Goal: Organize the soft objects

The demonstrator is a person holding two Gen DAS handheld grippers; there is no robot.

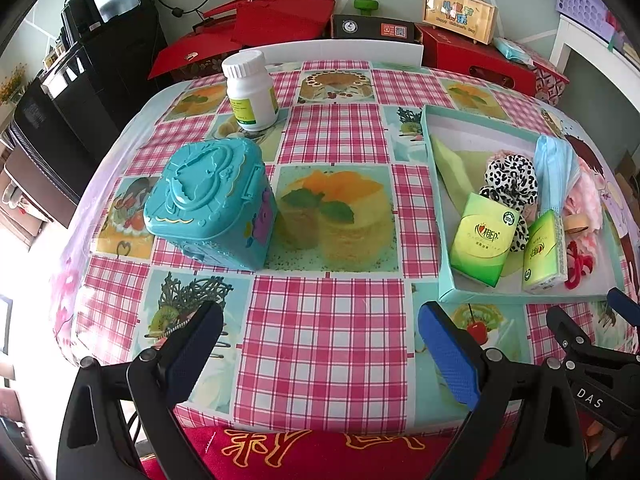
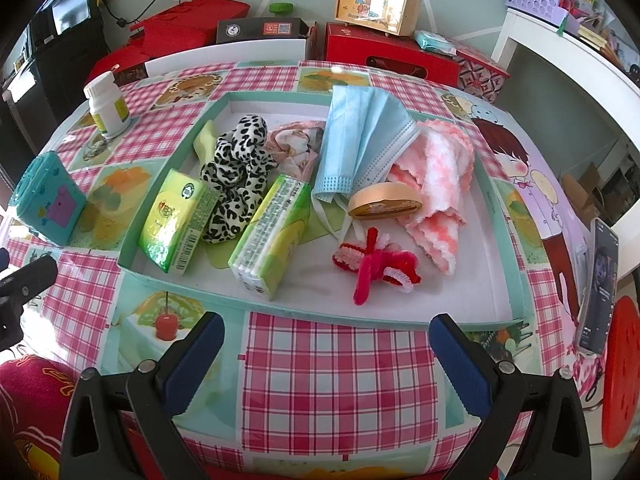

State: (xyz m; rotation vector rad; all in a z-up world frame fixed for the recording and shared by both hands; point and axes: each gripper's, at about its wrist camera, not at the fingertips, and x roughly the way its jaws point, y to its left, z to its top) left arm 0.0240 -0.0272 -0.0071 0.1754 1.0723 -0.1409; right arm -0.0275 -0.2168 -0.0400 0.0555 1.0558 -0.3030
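Observation:
A shallow teal tray [image 2: 280, 309] [image 1: 446, 280] on the table holds the soft things: a leopard-print scrunchie [image 2: 236, 168] [image 1: 510, 178], a blue face mask [image 2: 360, 136] [image 1: 554, 172], a pink fluffy cloth [image 2: 440, 184], two green tissue packs [image 2: 176, 220] [image 2: 272, 236], a red pipe-cleaner bow [image 2: 376, 266] and a tan oval tin [image 2: 384, 202]. My right gripper [image 2: 326, 356] hovers open over the table's near edge, just in front of the tray, holding nothing. To the tray's left my left gripper [image 1: 320, 352] stands open and empty.
A teal plastic toy box [image 1: 212, 204] [image 2: 48, 200] and a white pill bottle [image 1: 250, 90] [image 2: 107, 105] stand left of the tray. A phone [image 2: 598, 292] lies at the table's right edge. Red boxes [image 1: 476, 58] and a wooden case [image 1: 460, 14] crowd the back.

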